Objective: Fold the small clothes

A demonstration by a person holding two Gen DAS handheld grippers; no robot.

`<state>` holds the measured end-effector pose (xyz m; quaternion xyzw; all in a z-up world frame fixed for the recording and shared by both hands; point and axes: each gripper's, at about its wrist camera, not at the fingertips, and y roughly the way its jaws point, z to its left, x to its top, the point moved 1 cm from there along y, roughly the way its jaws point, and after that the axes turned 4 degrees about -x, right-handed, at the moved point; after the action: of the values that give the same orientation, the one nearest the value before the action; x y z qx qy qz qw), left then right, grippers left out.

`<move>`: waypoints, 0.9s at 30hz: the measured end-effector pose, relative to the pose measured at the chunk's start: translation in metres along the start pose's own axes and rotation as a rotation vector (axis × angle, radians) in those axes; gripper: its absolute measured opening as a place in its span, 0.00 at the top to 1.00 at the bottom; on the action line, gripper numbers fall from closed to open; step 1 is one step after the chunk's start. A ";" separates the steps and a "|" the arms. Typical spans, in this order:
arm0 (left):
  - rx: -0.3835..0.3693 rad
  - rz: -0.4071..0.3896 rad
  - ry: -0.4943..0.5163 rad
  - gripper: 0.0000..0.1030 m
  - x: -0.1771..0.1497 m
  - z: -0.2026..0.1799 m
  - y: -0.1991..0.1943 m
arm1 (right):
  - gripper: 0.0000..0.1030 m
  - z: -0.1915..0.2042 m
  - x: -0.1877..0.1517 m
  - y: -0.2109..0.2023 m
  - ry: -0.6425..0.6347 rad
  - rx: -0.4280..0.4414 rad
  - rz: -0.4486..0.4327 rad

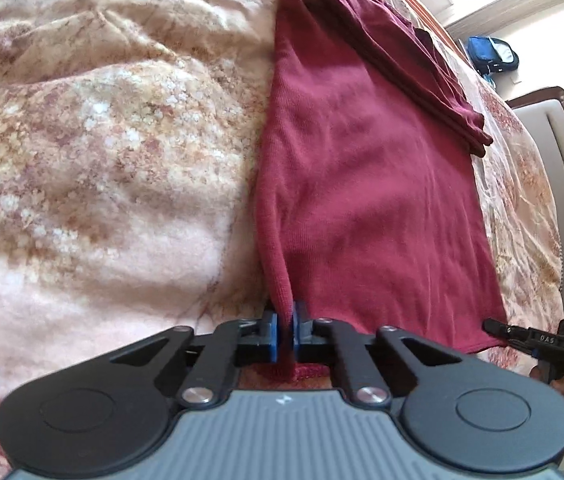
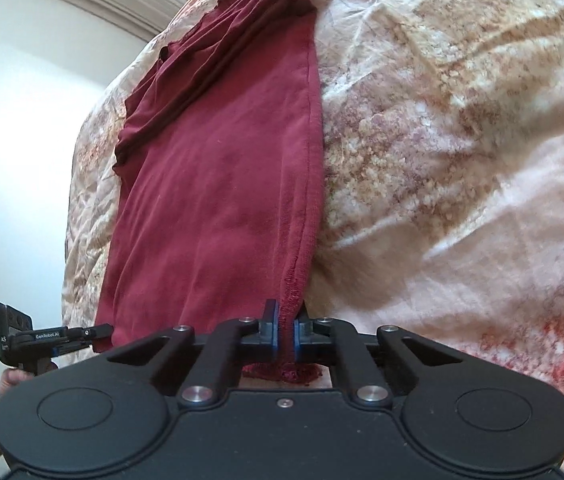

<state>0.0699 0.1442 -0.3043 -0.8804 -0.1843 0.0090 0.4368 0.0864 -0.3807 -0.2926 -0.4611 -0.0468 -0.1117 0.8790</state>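
Note:
A dark red knit garment point(image 1: 366, 184) lies stretched lengthwise on a floral bedspread, with a sleeve folded across its far part point(image 1: 434, 92). My left gripper point(image 1: 287, 320) is shut on the garment's near left corner at the hem. My right gripper point(image 2: 287, 320) is shut on the near right corner of the same garment point(image 2: 218, 200). Each gripper shows in the other's view: the right one at the garment's far corner point(image 1: 498, 327), the left one likewise point(image 2: 100, 331). The hem bunches behind both sets of pads.
The beige and pink floral bedspread point(image 1: 102, 152) covers the bed on both sides of the garment point(image 2: 462, 140). A padded headboard point(image 1: 562, 160) stands at the right. A blue bag point(image 1: 490, 54) sits beyond the bed by the wall.

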 end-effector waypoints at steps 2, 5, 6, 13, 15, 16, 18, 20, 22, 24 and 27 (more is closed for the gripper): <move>-0.022 -0.001 -0.004 0.95 -0.004 0.000 -0.004 | 0.95 -0.001 0.000 -0.004 -0.012 0.004 0.004; -0.052 -0.011 -0.008 0.95 -0.011 0.005 -0.014 | 0.96 -0.004 0.000 -0.013 -0.014 0.058 0.003; -0.057 -0.013 -0.011 0.95 -0.012 0.007 -0.017 | 0.96 -0.005 -0.001 -0.016 -0.015 0.069 0.003; -0.093 0.003 -0.001 0.96 -0.017 0.014 -0.027 | 0.96 -0.009 -0.003 -0.034 -0.030 0.093 0.006; -0.104 0.020 0.013 0.96 -0.020 0.013 -0.029 | 0.96 -0.011 -0.005 -0.040 -0.037 0.094 0.012; -0.110 0.031 0.017 0.96 -0.023 0.010 -0.028 | 0.96 -0.012 -0.006 -0.042 -0.038 0.090 0.016; -0.107 0.061 0.022 0.96 -0.029 0.010 -0.027 | 0.96 -0.016 -0.011 -0.048 -0.033 0.083 0.026; -0.105 0.081 0.007 0.96 -0.035 0.015 -0.024 | 0.96 -0.020 -0.017 -0.049 -0.021 0.060 0.041; -0.093 0.104 -0.015 0.96 -0.037 0.019 -0.022 | 0.96 -0.023 -0.020 -0.045 0.000 0.045 0.053; -0.088 0.102 -0.040 0.95 -0.035 0.020 -0.018 | 0.95 -0.023 -0.020 -0.038 0.010 0.038 0.055; -0.069 0.106 -0.031 0.94 -0.028 0.018 -0.014 | 0.95 -0.019 -0.016 -0.028 -0.004 0.032 0.070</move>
<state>0.0358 0.1562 -0.3080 -0.9032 -0.1443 0.0396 0.4023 0.0638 -0.4088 -0.2839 -0.4486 -0.0342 -0.0790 0.8896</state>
